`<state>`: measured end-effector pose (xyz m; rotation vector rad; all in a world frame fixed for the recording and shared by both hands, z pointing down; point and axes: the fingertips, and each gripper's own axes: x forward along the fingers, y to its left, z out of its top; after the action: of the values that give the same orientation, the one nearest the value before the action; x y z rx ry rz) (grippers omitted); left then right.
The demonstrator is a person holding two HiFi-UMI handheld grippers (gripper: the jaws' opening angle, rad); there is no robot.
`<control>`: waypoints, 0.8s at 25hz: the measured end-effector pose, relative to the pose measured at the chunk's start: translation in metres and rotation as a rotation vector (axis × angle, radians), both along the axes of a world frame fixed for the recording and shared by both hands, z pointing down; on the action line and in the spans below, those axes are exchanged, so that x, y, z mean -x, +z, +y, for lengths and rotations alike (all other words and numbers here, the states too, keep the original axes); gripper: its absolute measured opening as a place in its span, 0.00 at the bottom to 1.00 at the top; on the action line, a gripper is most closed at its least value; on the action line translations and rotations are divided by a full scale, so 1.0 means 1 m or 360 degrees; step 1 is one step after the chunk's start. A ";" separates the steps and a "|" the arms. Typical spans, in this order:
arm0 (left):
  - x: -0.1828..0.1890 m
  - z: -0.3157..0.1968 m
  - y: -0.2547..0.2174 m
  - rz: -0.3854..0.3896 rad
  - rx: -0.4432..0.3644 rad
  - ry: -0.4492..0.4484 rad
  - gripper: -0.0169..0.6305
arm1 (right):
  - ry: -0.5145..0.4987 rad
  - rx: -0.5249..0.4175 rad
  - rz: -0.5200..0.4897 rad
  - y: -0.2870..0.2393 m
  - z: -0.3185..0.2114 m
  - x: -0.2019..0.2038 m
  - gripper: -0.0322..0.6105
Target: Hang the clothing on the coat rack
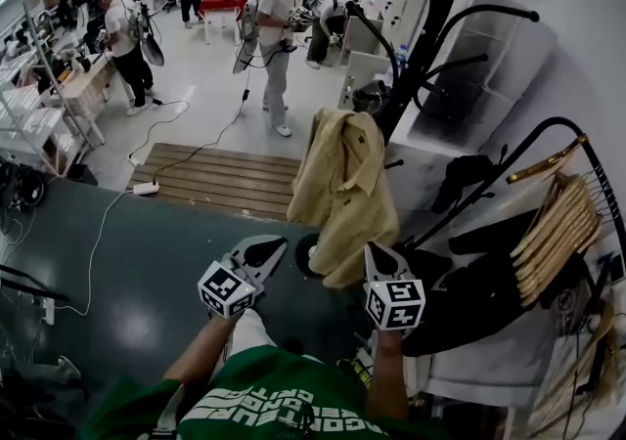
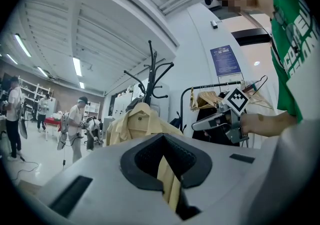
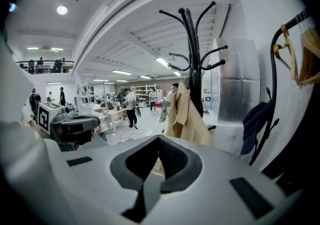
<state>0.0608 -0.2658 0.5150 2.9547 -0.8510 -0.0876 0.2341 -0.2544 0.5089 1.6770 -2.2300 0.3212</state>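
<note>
1. Head view: The yellow jacket (image 1: pixel 342 184) hangs on the black coat rack (image 1: pixel 423 47), collar up against the pole and hem loose above the rack's foot. To my eye the job looks done. My left gripper (image 1: pixel 262 254) and right gripper (image 1: pixel 383 262) sit low on either side of the hem, and I judge neither is touching cloth. Wooden hangers (image 1: pixel 562 223) crowd a rail at the right.
2. Left gripper view: The jaws look drawn together, with a sliver of jacket (image 2: pixel 137 121) showing through the slit. I judge nothing is pinched, since the jacket hangs well ahead on the rack.
3. Right gripper view: The jaws are closed on nothing and aimed at the jacket (image 3: pixel 187 114). It drapes down the pole's left side, so the rack alone carries its weight.
</note>
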 end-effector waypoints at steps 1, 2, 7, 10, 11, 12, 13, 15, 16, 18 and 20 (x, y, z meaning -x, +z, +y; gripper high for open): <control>0.000 0.003 0.002 0.0005 0.0007 -0.0003 0.03 | -0.0006 -0.0005 0.0000 0.003 0.003 0.003 0.06; 0.000 0.006 0.003 0.0007 0.0013 -0.0007 0.03 | -0.0013 -0.0010 0.0000 0.005 0.006 0.006 0.06; 0.007 0.019 0.009 0.0048 0.0060 -0.0059 0.03 | -0.0041 -0.0012 -0.0001 0.020 0.022 0.019 0.06; 0.014 0.026 0.014 0.0072 0.0094 -0.0098 0.03 | -0.0055 0.0010 -0.0027 0.030 0.027 0.026 0.06; 0.015 0.028 0.015 0.0074 0.0100 -0.0104 0.03 | -0.0062 0.0017 -0.0031 0.032 0.028 0.029 0.06; 0.016 0.030 0.016 0.0073 0.0104 -0.0108 0.03 | -0.0070 0.0023 -0.0033 0.035 0.029 0.031 0.06; 0.017 0.032 0.017 0.0070 0.0105 -0.0110 0.03 | -0.0079 0.0026 -0.0033 0.036 0.030 0.033 0.06; 0.018 0.034 0.020 0.0065 0.0106 -0.0114 0.03 | -0.0098 0.0027 -0.0033 0.038 0.032 0.038 0.06; 0.019 0.035 0.021 0.0064 0.0106 -0.0115 0.03 | -0.0108 0.0026 -0.0033 0.039 0.033 0.040 0.06; 0.019 0.037 0.020 0.0067 0.0110 -0.0117 0.03 | -0.0127 0.0026 -0.0030 0.040 0.034 0.044 0.06; 0.020 0.038 0.020 0.0070 0.0113 -0.0118 0.03 | -0.0143 0.0030 -0.0025 0.043 0.036 0.047 0.06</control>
<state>0.0410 -0.2279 0.5350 2.8447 -0.9378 -0.1228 0.1875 -0.2186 0.5515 1.5644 -2.2979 0.3328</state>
